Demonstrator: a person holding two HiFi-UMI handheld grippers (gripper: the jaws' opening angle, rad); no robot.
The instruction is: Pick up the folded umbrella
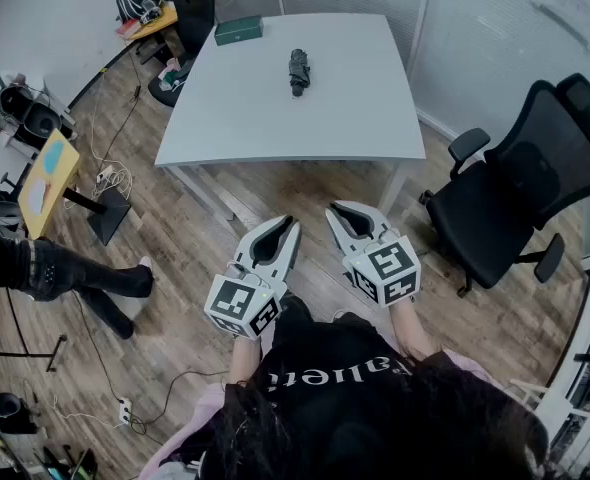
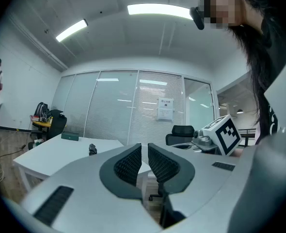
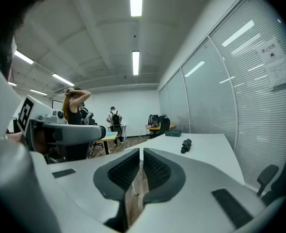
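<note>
so far the reach has not begun: both tools hang close to the person's body, well short of the white table. the left gripper has its jaws pressed together with nothing between them, and the right gripper is likewise closed and empty. the folded umbrella lies alone on the far half of the table, near its middle, its length running away from the person. a green box sits well apart from it by the far left corner, and a black office chair stands off the table's right side.

to do this well, i would move up to the near edge first, since the umbrella looks too far back to reach from here. either tool seems equally placed. the chosen jaws need spreading before they come down, then should close across the umbrella's narrow width at mid-body. its rounded, soft fabric may roll or squash, so a centred, firm pinch looks safest.
</note>
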